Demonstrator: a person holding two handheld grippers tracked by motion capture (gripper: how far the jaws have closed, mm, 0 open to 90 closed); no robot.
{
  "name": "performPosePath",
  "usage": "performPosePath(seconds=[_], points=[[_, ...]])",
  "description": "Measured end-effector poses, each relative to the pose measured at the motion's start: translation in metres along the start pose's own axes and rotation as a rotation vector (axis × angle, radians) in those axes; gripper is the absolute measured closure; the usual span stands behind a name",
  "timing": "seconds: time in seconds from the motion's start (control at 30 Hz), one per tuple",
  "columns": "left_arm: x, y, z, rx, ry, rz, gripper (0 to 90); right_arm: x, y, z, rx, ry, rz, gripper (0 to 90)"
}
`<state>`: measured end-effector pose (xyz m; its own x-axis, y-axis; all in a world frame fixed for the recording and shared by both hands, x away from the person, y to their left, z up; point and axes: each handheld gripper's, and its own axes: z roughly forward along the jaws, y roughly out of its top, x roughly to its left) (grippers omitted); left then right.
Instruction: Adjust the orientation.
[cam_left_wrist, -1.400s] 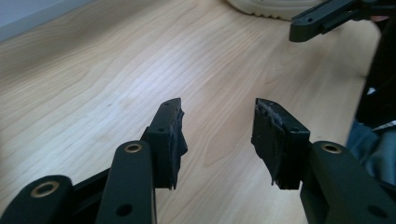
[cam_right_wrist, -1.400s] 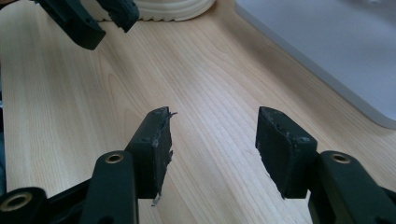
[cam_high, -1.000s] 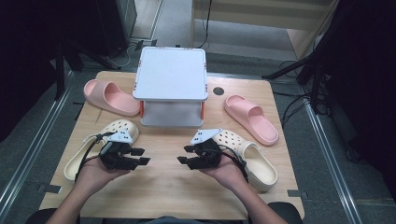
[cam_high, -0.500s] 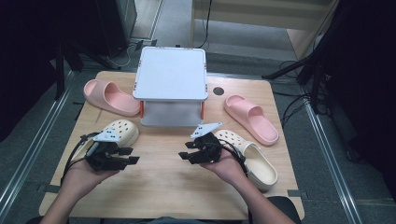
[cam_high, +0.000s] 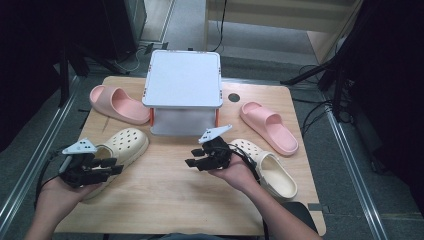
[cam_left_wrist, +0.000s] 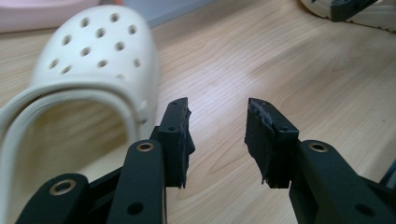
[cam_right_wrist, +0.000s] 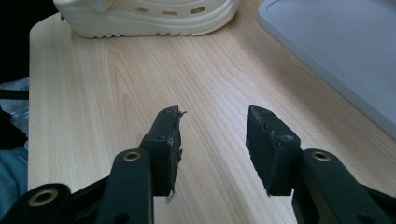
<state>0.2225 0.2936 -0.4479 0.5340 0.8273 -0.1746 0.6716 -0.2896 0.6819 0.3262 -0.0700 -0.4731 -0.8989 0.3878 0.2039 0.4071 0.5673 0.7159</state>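
The cream clog (cam_high: 119, 148) near the desk's left edge looks light, soft foam; its heel rim suits gripping. The left gripper (cam_high: 111, 166), empty jaws just narrowing, hovers beside it; the right gripper (cam_high: 194, 158), likewise narrowing, holds nothing.

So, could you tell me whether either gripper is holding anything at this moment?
Nothing is held: the left gripper and the right gripper both stand open over bare table.
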Motion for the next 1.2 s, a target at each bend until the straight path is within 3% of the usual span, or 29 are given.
performPosePath(seconds=[0.07,0.1,0.27,0.33,0.5,0.53,0.57,0.6,0.67,0.77,0.83,0.9,1.1,1.2], points=[[0.002,-0.002,-0.001,0.0,0.021,-0.007,57.8,0.0,0.001,0.001,-0.003,0.003,0.0,55.3],[0.009,-0.007,0.001,0.011,0.044,-0.036,57.7,0.0,0.001,0.001,-0.008,0.004,-0.002,55.2],[0.023,-0.014,0.008,0.032,0.059,-0.076,57.2,-0.001,0.002,0.002,-0.011,0.004,-0.006,54.9],[0.029,-0.016,0.015,0.027,0.046,-0.079,57.2,0.0,0.002,0.003,-0.007,0.006,-0.006,54.5],[0.039,-0.013,0.034,0.069,0.013,-0.087,65.9,0.0,0.002,0.004,0.007,0.004,-0.001,54.5],[0.04,-0.011,0.037,0.06,-0.012,-0.084,70.0,-0.001,0.002,0.004,0.01,0.004,0.001,54.5],[0.04,-0.011,0.037,0.06,-0.012,-0.084,72.8,-0.001,0.002,0.004,0.01,0.004,0.001,54.5],[0.039,-0.01,0.036,0.046,0.009,-0.054,74.9,-0.001,0.002,0.005,0.012,0.001,0.003,54.5],[0.039,-0.009,0.032,0.036,0.029,-0.047,76.8,-0.001,0.001,0.005,0.013,0.001,0.006,54.6],[0.04,-0.007,0.027,0.02,0.052,-0.052,77.6,-0.002,0.002,0.004,0.013,0.0,0.009,54.6],[0.043,-0.005,0.018,-0.017,0.049,-0.084,77.7,-0.001,0.002,0.004,0.009,-0.003,0.009,54.7],[0.041,-0.004,0.016,-0.023,0.05,-0.086,77.7,-0.001,0.002,0.003,0.006,-0.008,0.008,54.7],[0.025,0.008,0.02,-0.025,0.032,-0.028,77.7,0.001,0.001,-0.001,0.013,-0.015,0.02,54.7],[0.009,0.021,0.029,-0.032,-0.024,0.02,77.6,0.006,-0.005,-0.008,-0.014,-0.025,0.02,54.6]])
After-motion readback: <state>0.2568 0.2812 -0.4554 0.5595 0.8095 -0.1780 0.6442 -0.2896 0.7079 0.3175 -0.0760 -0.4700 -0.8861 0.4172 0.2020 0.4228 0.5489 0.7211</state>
